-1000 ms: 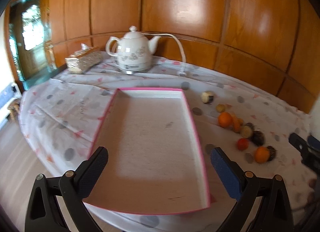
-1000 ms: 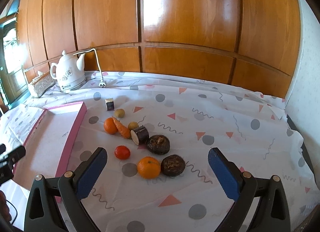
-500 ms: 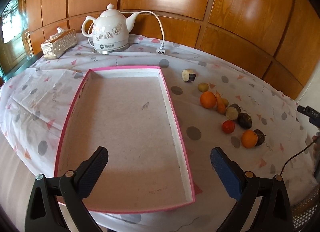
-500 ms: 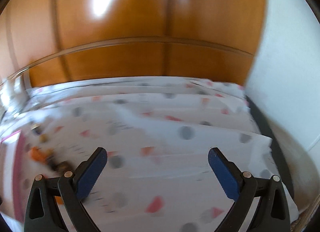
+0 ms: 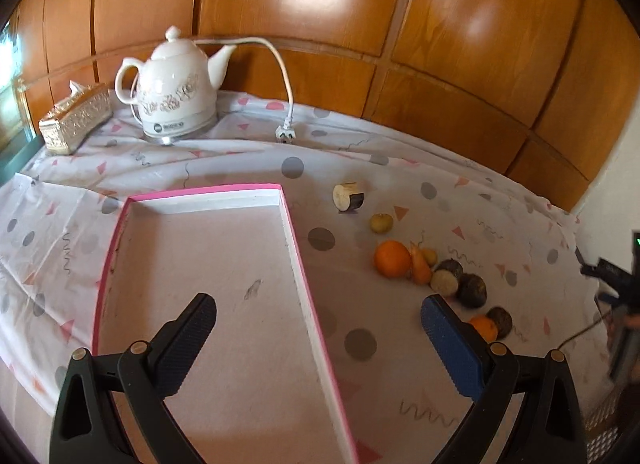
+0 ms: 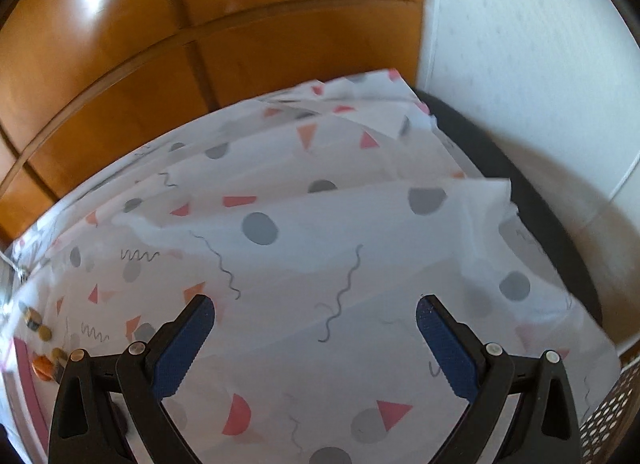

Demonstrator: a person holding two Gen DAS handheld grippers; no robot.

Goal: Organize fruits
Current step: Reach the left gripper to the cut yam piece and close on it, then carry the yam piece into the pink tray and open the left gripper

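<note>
Left wrist view
Left gripper (image 5: 318, 328): released, jaws spread wide with nothing between them, hovering above the near end of the tray.
Tray (image 5: 298, 260): shallow, pink-rimmed, pale inside, lying flat on the tablecloth (image 5: 192, 162); no fruit in it.
Fruit group: all on the cloth to the right of the tray, apart from its rim.
Cut piece (image 5: 348, 197): pale face, dark skin, farthest back, near the tray's far right corner.
Small yellow fruit (image 5: 381, 223): just in front of the cut piece.
Orange (image 5: 392, 259): touching a carrot (image 5: 420, 266) on its right.
Dark round items (image 5: 472, 290): clustered just right of the carrot, one showing a pale cut face.
Second orange (image 5: 485, 327): nearest, partly hidden behind the right finger, beside another dark item.
Kettle (image 5: 174, 98): white, at the back by the wood panelling, its cord (image 5: 285, 80) unplugged on the cloth.
Tissue box (image 5: 76, 120): gold, left of the kettle.
Right gripper (image 5: 614, 284): only a dark edge at the far right; state unreadable here.

Right wrist view
Right gripper (image 6: 314, 338): released, blue pads apart, nothing held, over bare patterned cloth near the table's right end.
Fruits (image 6: 42, 348): small and blurred at the far left edge, beside a strip of pink tray rim (image 6: 26, 374).
Wall (image 6: 520, 44): white, at the right.
</note>
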